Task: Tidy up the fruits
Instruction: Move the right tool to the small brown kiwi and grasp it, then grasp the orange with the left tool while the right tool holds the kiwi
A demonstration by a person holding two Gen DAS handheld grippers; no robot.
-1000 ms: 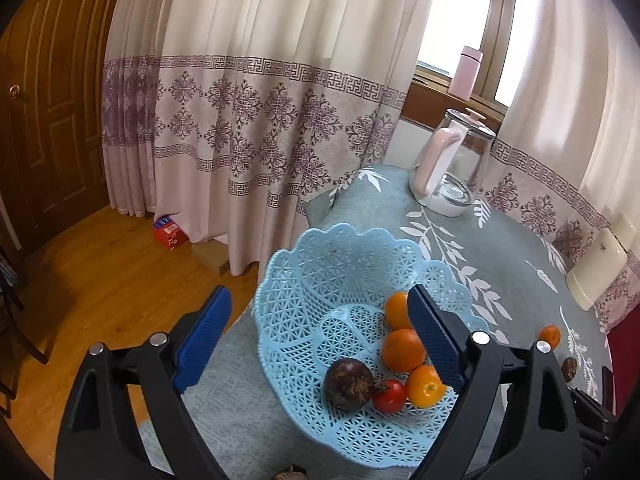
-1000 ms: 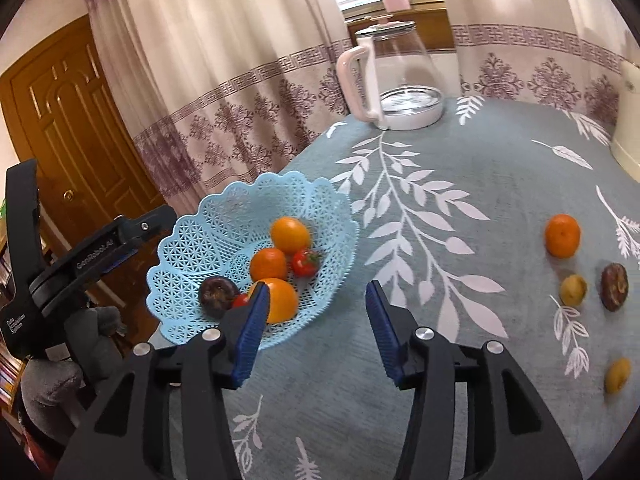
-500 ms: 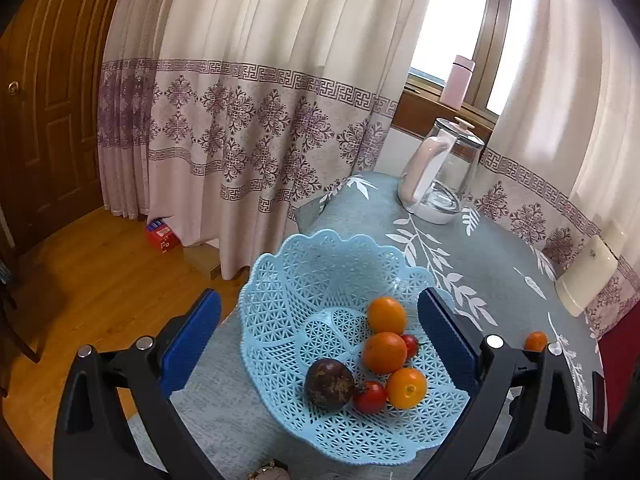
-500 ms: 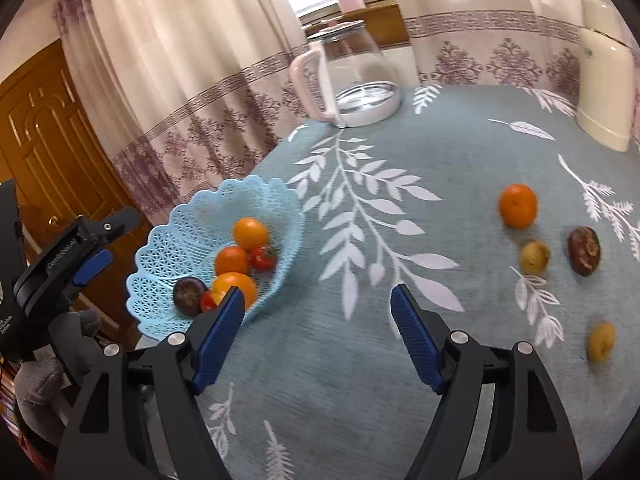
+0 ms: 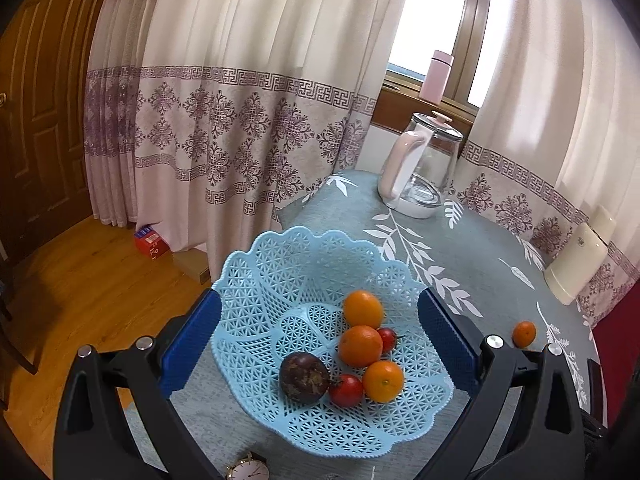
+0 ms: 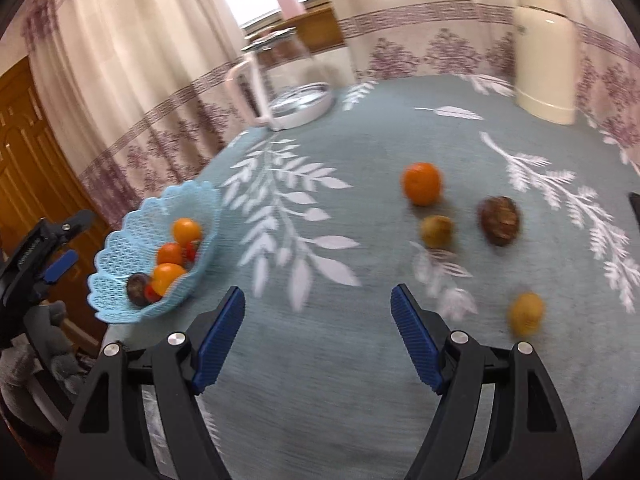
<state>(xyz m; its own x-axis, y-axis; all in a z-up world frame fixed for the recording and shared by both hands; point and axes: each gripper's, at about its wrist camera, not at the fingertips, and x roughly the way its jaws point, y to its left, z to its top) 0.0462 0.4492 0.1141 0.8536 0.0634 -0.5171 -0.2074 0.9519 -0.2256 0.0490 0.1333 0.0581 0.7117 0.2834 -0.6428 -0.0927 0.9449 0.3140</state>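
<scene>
In the left wrist view, the left gripper (image 5: 320, 344) was opened very wide and it held nothing. Its two blue pads stood on either side of the light blue basket (image 5: 280, 280), one at the left rim and one at the right rim; whether they touched the rim I cannot tell. The basket stood near the corner of the table (image 5: 480, 248), which had a grey-green cloth with white leaves. Inside the basket lay three oranges (image 5: 360, 345), close together, two small tomatoes (image 5: 346, 390) and one dark purple fruit (image 5: 304, 376) to the left of them. To the right, beyond the gripper's right finger, one more orange (image 5: 524, 334) lay on the cloth. At the far side of the table stood a glass kettle (image 5: 420, 176) with a pink handle, and further right a cream flask (image 5: 576, 268).

In the right wrist view, which was somewhat blurred, the basket was at the left edge of the table. The right gripper (image 6: 318, 332) was also wide open and empty, above bare cloth. To the right of it, well apart from the basket, four loose fruits lay on the cloth: an orange, a small yellow-green fruit (image 6: 437, 231) just beside it, a dark brown fruit (image 6: 499, 220), and a yellow fruit (image 6: 526, 314) nearest to the gripper's right finger.
</scene>
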